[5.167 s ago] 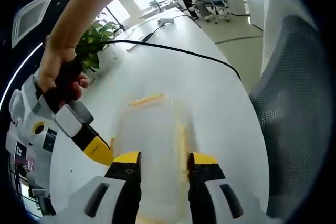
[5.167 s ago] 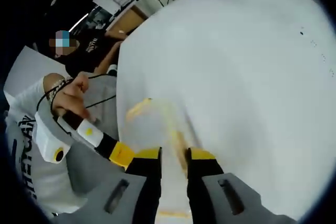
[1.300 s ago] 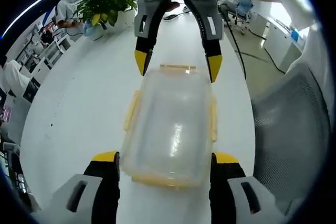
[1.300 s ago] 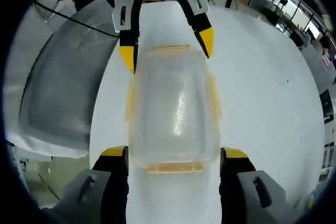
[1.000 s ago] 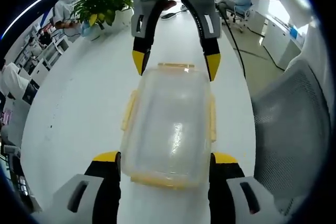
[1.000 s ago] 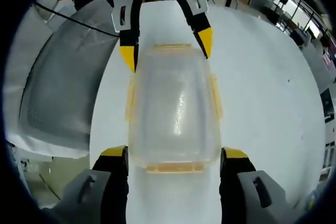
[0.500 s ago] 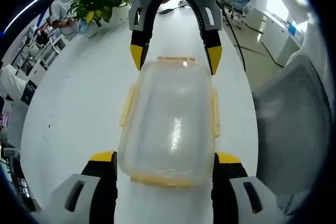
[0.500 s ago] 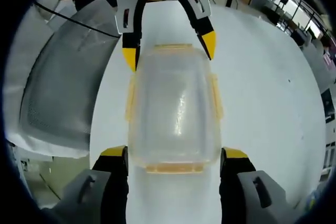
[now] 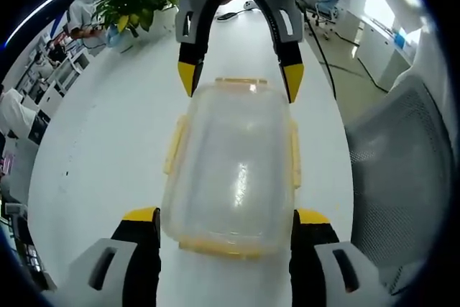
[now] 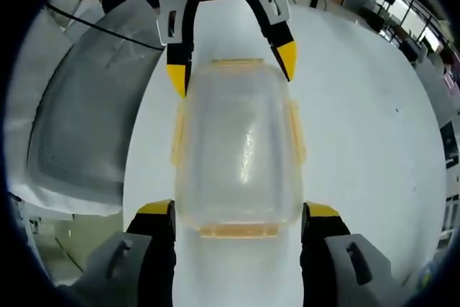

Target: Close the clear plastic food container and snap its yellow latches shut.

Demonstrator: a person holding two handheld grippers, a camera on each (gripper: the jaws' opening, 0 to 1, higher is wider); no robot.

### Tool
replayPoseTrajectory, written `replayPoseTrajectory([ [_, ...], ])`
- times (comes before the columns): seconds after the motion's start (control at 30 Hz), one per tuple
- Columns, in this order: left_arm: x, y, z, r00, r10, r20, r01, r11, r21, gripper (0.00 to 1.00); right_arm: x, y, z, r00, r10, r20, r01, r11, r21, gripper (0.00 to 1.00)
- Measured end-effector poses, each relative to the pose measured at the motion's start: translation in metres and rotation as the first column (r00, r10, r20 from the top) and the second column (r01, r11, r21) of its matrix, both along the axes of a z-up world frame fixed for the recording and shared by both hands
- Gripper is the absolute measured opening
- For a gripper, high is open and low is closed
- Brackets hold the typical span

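The clear container [image 9: 231, 170] lies with its lid on, lengthwise on the white bench [image 9: 93, 149], between the two tools, which face each other from its two short ends. In the left gripper view the left tool [image 9: 223, 217] stands spread wide, its yellow-tipped jaws flanking the near end of the container, while the right tool [image 9: 241, 80] comes in from the top with its jaws splayed about the far end. In the right gripper view the same layout shows from the other side: the right tool [image 10: 241, 212] straddles the near end and the left tool [image 10: 231, 62] the far one. Neither tool is clamped on anything; whether the jaw tips touch the container's walls cannot be told.

The left gripper view takes in a potted plant [image 9: 136, 1] at the far end of the bench, a mesh chair [image 9: 399, 177] to the right, and people seated in the background. The right gripper view has that mesh chair [image 10: 79, 127] on its left, a black cable [image 10: 100, 26] crossing above it, and rows of desks far off at upper right.

Yellow latches [image 9: 172, 147] run along both long sides and both short ends of the container [image 10: 237, 152]. Through the hazy plastic it is hard to judge whether they are snapped down. The right tool's upper body is cut off at the top edge of the left gripper view.
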State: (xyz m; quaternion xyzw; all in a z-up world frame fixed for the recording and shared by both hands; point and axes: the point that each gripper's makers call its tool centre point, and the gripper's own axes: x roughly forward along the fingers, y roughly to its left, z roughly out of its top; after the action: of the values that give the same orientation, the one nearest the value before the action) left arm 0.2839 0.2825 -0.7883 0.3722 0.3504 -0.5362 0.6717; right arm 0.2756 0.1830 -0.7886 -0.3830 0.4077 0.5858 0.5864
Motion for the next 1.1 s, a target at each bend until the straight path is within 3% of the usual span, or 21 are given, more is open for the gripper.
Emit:
replayPoseTrajectory([
  [0.53, 0.005, 0.003, 0.0, 1.0, -0.003, -0.001, 0.003, 1.0, -0.004, 0.71, 0.006, 0.002, 0.0, 1.0, 0.003, -0.003, -0.003, 1.0, 0.0, 0.68],
  [1.1, 0.026, 0.011, -0.004, 1.0, 0.0, 0.0, 0.0, 1.0, 0.02, 0.71, 0.026, 0.011, -0.002, 1.0, 0.01, -0.001, -0.01, 1.0, -0.002, 0.68],
])
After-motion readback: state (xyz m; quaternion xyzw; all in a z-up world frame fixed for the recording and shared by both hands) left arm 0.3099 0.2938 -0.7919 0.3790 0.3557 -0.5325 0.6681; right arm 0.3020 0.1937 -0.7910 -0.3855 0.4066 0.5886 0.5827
